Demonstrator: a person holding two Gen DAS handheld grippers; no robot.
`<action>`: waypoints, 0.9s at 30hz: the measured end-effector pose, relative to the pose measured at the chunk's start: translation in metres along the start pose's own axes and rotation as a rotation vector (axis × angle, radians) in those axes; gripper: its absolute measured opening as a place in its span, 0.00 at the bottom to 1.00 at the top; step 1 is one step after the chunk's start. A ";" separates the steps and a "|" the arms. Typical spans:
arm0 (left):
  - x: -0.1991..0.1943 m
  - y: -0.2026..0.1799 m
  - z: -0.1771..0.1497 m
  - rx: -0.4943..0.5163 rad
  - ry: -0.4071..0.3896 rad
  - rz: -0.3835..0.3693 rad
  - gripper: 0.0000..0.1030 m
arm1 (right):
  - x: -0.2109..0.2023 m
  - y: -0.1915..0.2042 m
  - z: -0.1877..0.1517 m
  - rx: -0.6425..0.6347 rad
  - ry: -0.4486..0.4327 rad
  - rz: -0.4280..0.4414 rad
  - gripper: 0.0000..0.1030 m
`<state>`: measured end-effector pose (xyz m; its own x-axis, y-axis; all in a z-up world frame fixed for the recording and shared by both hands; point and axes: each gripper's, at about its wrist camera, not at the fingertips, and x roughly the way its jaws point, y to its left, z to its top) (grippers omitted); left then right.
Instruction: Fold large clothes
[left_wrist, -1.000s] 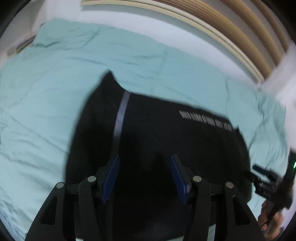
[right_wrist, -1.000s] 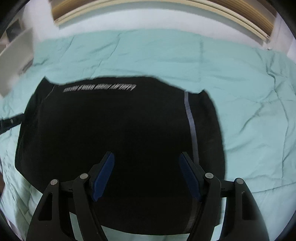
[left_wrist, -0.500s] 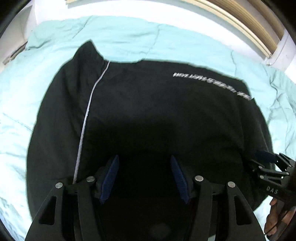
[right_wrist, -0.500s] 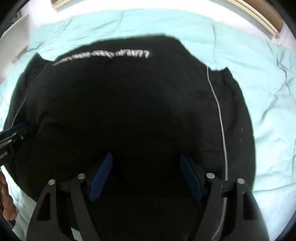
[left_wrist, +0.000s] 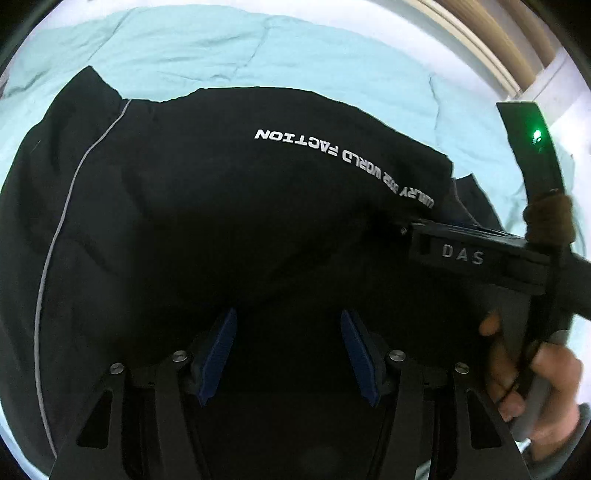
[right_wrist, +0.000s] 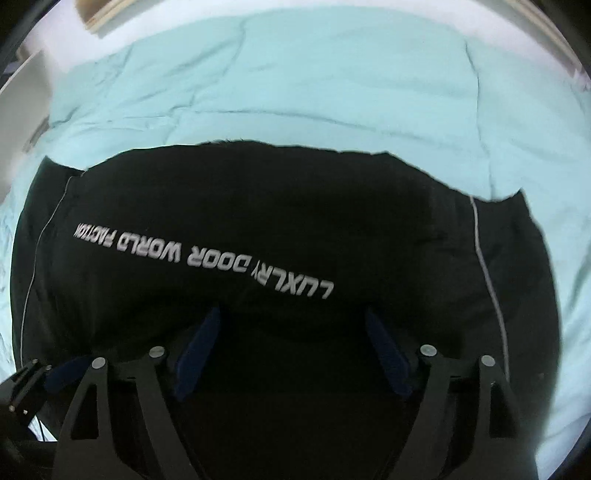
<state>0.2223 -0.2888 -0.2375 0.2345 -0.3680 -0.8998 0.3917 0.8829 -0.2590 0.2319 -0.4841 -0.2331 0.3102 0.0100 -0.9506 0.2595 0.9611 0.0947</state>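
A large black garment (left_wrist: 207, 236) with white lettering and thin grey side stripes lies spread on a light teal bed cover (left_wrist: 207, 48); it also fills the right wrist view (right_wrist: 280, 229). My left gripper (left_wrist: 288, 350) is open, low over the garment's near part, with nothing between its blue pads. My right gripper (right_wrist: 291, 350) is open too, low over the cloth just below the lettering. The right gripper's body (left_wrist: 476, 254) shows at the right of the left wrist view, over the garment's right edge. The left gripper's tip (right_wrist: 29, 384) shows at the bottom left of the right wrist view.
The teal bed cover (right_wrist: 332, 85) stretches beyond the garment on all far sides. A white wall and a wooden slatted headboard (left_wrist: 491, 44) lie behind the bed. A white piece of furniture (right_wrist: 18, 99) stands at the far left.
Both grippers have dropped lower and moved closer together over the garment. The cloth and its lettering now look much larger. Both stay open.
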 end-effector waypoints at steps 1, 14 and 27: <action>0.001 -0.001 0.002 -0.004 -0.001 0.006 0.59 | 0.002 -0.001 0.001 0.004 0.006 0.003 0.80; -0.096 0.073 0.007 -0.102 -0.173 0.053 0.60 | -0.093 -0.067 -0.043 0.067 -0.107 0.010 0.79; -0.102 0.186 0.023 -0.330 -0.137 0.040 0.60 | -0.075 -0.188 -0.081 0.358 0.004 0.025 0.82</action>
<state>0.2916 -0.0938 -0.1858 0.3693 -0.3475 -0.8619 0.0765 0.9357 -0.3445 0.0855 -0.6431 -0.2037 0.3171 0.0335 -0.9478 0.5559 0.8031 0.2144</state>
